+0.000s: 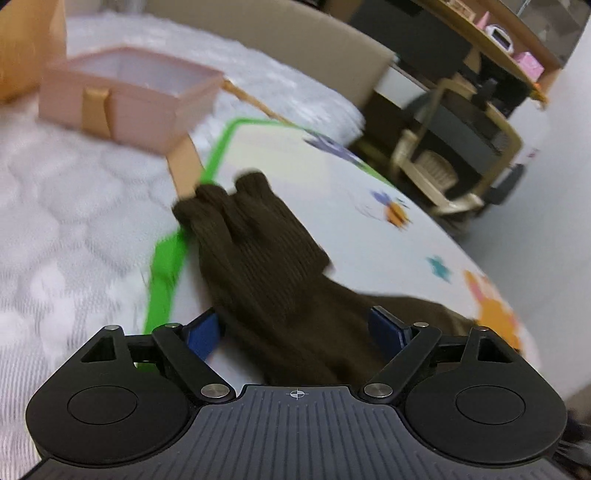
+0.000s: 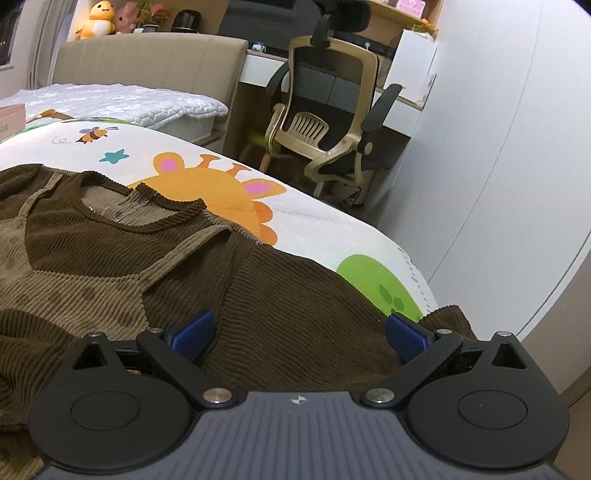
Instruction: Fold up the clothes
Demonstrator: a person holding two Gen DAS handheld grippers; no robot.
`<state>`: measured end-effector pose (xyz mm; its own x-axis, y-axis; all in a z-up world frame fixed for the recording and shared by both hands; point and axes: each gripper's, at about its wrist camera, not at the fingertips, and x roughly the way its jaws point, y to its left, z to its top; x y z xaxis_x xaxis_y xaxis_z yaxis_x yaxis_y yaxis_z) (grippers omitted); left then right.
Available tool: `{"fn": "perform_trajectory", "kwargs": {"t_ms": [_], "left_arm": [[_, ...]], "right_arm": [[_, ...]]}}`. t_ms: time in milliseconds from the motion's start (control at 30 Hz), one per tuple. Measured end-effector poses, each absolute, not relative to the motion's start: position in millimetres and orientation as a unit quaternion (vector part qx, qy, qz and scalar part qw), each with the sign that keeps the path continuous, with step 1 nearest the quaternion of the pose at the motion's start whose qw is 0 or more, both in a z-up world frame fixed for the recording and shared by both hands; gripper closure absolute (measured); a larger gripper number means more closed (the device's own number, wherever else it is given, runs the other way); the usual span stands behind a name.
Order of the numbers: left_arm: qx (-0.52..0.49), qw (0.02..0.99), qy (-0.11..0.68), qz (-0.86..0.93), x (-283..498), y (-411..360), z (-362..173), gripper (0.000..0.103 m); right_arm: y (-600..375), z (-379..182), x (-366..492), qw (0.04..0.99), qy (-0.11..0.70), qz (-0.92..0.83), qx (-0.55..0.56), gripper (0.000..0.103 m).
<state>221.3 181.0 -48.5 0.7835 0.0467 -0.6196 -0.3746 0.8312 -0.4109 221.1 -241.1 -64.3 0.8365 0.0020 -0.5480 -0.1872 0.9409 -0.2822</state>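
- Left tool (image 1: 295,328): blue ribbed pads apart, straddling brown ribbed-knit sleeve (image 1: 258,258).
- Right tool (image 2: 299,332): pads spread wide over brown ribbed sweater (image 2: 155,254).
- Sweater flat on cartoon-print mat (image 2: 314,229) atop quilted bed (image 1: 55,221).

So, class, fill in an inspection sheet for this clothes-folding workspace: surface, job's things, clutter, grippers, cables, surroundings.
Surface: cartoon-print mat on a white quilted bed.
Job's things: brown ribbed sweater spread flat; one sleeve stretched out on the mat.
Clutter: open pink box on the bed.
Grippers: left gripper open, astride the sleeve; right gripper open over the sweater.
Cables: nothing seen.
Surroundings: office chair, desk, plush toys behind the headboard.
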Motion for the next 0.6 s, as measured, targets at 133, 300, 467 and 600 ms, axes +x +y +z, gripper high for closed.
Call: {"fn": "perform_trajectory", "kwargs": {"t_ms": [133,300,467,600], "left_arm": [[-0.215,0.92,0.293,0.148,236,173,-52,0.048],[-0.153,0.944,0.276,0.097,250,145,-26,0.078],[-0.132,0.961,0.242,-0.021,253,81,15,0.078],[-0.122,0.945,0.264,-0.152,245,26,16,0.056]], "right_arm": [[-244,-63,221,0.946,0.278,0.055,-0.155,0.003],[-249,-62,220,0.95,0.275,0.06,-0.136,0.003],[-251,-62,221,0.95,0.277,0.056,-0.131,0.003],[-252,-55,225,0.947,0.292,0.056,-0.125,0.003]]}}
